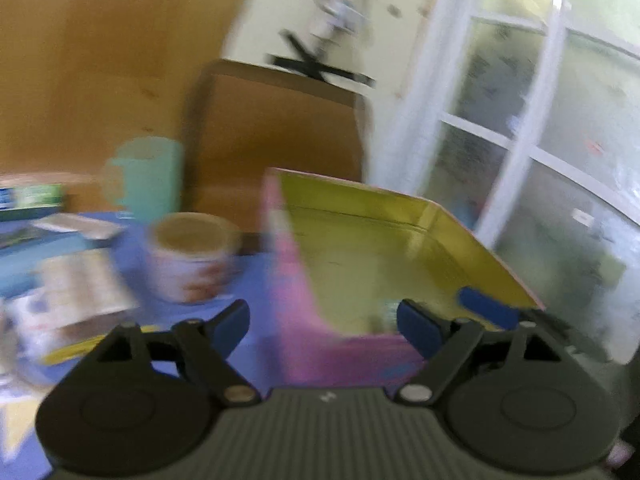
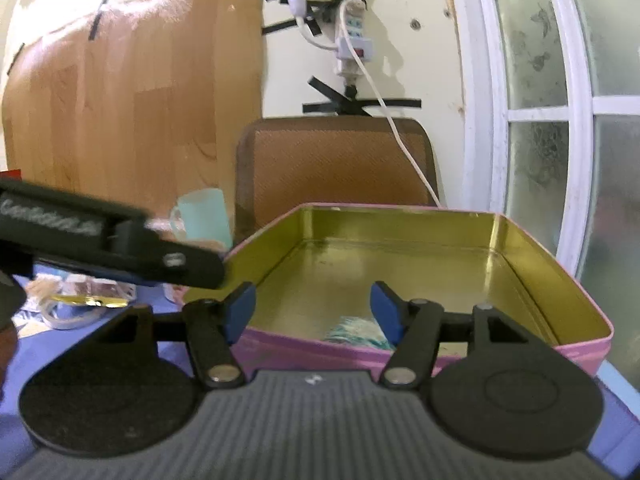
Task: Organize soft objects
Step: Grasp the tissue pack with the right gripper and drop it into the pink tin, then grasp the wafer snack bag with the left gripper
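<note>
A pink tin box [image 2: 560, 264] with a gold inside stands open on the blue table. A small teal-and-white soft thing [image 2: 356, 332] lies in its near part. My right gripper [image 2: 314, 312] is open and empty, just over the tin's near wall and above that soft thing. My left gripper [image 1: 322, 326] is open and empty, at the tin's [image 1: 288, 280] near left corner; this view is blurred. The left gripper's body also shows in the right wrist view [image 2: 120, 244], to the left of the tin.
A teal mug [image 1: 148, 176] and a patterned mug [image 1: 190, 260] stand left of the tin, with packets and papers [image 1: 80, 288] beside them. A brown chair back [image 2: 336, 164] stands behind the table. A window [image 2: 560, 100] is on the right, a power strip and cable [image 2: 354, 44] on the wall.
</note>
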A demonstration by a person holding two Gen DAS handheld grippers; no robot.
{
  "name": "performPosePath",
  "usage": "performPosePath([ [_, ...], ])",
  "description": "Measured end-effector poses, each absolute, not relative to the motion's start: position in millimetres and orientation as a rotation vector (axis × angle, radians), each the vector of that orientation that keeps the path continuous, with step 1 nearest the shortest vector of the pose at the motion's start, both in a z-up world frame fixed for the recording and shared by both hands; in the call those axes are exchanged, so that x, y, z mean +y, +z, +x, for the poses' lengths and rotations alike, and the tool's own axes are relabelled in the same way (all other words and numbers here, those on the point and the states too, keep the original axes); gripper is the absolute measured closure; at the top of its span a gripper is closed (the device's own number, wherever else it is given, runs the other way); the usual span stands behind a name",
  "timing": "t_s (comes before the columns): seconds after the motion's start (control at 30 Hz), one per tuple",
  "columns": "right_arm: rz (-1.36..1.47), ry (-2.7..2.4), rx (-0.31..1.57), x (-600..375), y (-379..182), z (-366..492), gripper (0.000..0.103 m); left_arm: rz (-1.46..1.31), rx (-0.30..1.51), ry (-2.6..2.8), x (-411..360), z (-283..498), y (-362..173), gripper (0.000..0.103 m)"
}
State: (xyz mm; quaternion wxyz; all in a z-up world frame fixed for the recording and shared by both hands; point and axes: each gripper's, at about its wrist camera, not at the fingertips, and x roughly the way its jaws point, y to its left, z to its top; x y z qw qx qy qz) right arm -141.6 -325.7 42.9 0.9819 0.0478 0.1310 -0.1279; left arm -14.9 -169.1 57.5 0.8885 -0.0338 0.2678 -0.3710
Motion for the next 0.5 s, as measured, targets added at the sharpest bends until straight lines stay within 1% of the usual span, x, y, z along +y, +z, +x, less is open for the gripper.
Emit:
performPosePath([
  [0.1, 0.092, -0.169, 0.218, -305.9, 46.8, -139.6, 0.039, -0.075, 0.517, -0.62, -116.7, -14.6, 48.1, 0.014],
  [0.2, 0.044, -0.037, 0.259, -277.2, 45.7, -122.4, 0.047, -0.044, 0.515, -0.414, -64.8, -12.2, 30.9, 0.017],
  [0.23, 0.037, 0.003, 0.281, -267.9, 44.8, -114.4, 0.048, -0.039, 0.518, -0.355, -48.0, -11.4, 24.7, 0.017],
  [0.3, 0.051, 0.085, 0.328, -249.2, 44.3, -97.6, 0.048, -0.07, 0.52, -0.276, -20.4, -10.2, 15.9, 0.017],
  [0.37, 0.075, 0.147, 0.369, -236.1, 45.2, -75.0, 0.046, -0.127, 0.525, -0.231, 1.8, -8.5, 8.0, 0.016],
  [0.4, 0.088, 0.168, 0.405, -227.4, 44.7, -59.8, 0.037, -0.159, 0.53, -0.22, 10.2, -7.6, 3.3, 0.016],
  [0.43, 0.099, 0.167, 0.428, -221.1, 43.3, -48.7, 0.025, -0.195, 0.541, -0.223, 15.7, -6.0, 1.4, 0.016],
  [0.5, 0.125, 0.159, 0.467, -214.1, 41.8, -20.3, 0.015, -0.227, 0.511, -0.251, 20.8, -8.3, 3.3, 0.014],
])
